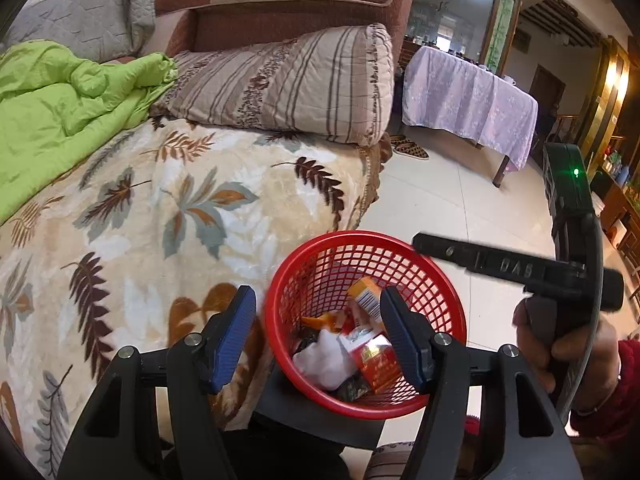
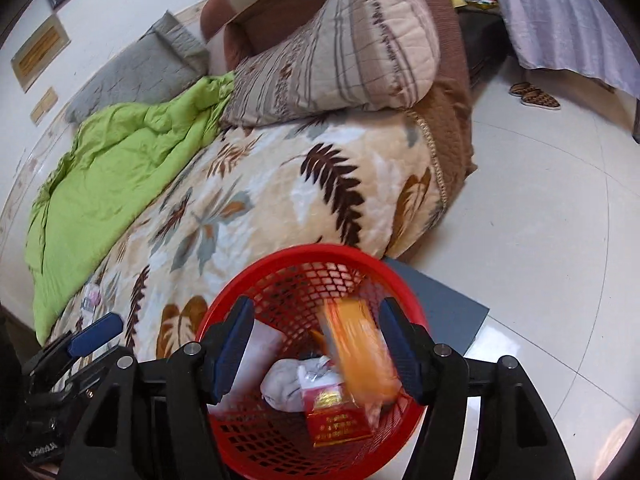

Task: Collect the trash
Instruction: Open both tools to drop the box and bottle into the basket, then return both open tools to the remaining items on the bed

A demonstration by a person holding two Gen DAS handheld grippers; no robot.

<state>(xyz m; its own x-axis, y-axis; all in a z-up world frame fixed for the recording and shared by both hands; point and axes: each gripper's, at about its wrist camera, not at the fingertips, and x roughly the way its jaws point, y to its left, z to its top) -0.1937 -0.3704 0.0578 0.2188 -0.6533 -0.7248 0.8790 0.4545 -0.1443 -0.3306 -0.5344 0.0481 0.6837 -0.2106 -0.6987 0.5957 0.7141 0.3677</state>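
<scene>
- Both grippers hang over a red mesh basket (image 2: 308, 360), which stands on a dark grey board (image 2: 444, 312) on the tiled floor (image 2: 540, 240), tight against the near corner of the bed (image 1: 160, 220) — apparently parked there so litter from the leaf-patterned blanket (image 2: 280, 184) has a short trip.
- The right gripper (image 2: 316, 350) has its blue pads spread apart; an orange packet (image 2: 360, 352) blurs between them, not visibly pinched by either pad — by the look of it, dropping into the basket.
- The left gripper (image 1: 318, 332) likewise stands with its claw apart and nothing clamped, aimed down at the basket's near rim.
- Already in the basket: a red carton (image 1: 374, 360), a white crumpled wad (image 1: 324, 356), an orange box (image 1: 366, 294) and darker scraps at the bottom.
- A hand (image 1: 560, 344) at the right edge of the left view grips the handle of the other tool, a red sleeve (image 1: 616, 384) behind it.
- Small pale scraps (image 2: 90, 300) lie on the blanket near the bed's left edge, beside the green quilt (image 2: 120, 172) — probably litter still to be fetched, though too small to identify.
- A striped pillow (image 1: 288, 84) rests at the headboard end, clear of the work.
</scene>
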